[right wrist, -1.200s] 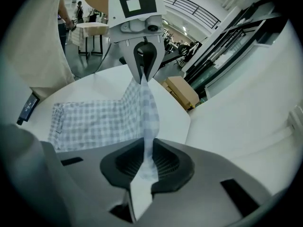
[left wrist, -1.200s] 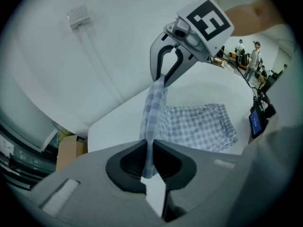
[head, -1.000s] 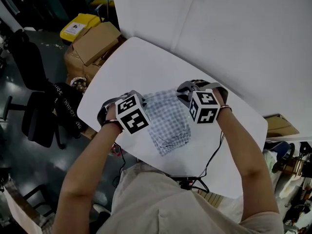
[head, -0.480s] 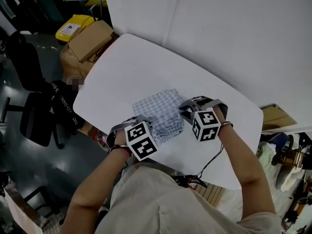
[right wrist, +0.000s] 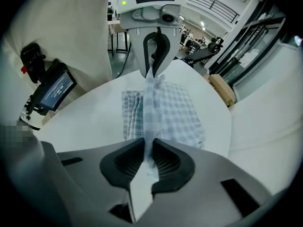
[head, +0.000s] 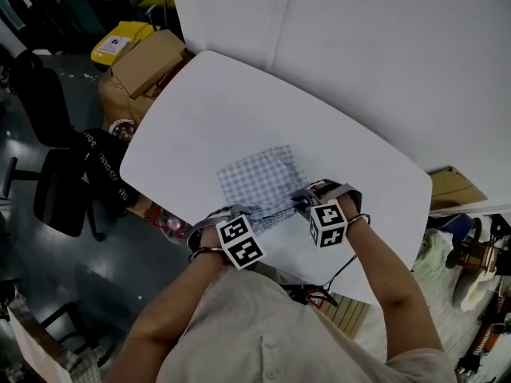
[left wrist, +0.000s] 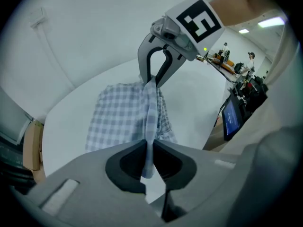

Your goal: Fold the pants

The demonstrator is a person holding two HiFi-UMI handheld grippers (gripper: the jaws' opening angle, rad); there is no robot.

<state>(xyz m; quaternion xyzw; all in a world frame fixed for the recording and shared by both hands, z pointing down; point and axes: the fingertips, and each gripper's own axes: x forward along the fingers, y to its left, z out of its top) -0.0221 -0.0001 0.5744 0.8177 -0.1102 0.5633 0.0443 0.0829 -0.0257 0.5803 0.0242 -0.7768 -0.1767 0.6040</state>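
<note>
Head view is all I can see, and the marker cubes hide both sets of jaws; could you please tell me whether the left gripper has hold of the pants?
Observer: Yes. In its own view the left gripper is shut on an edge of the pants.
Operator: Thank you. And the right gripper?
Observer: The right gripper is shut on the same edge, further along.
Operator: How does the cloth run between them?
Observer: As a straight, taut strip from one gripper to the other, with the rest spread on the table.

Two hand-held grippers (head: 244, 211) (head: 301, 200), one pants (head: 259, 182), one table (head: 231, 106)
</note>
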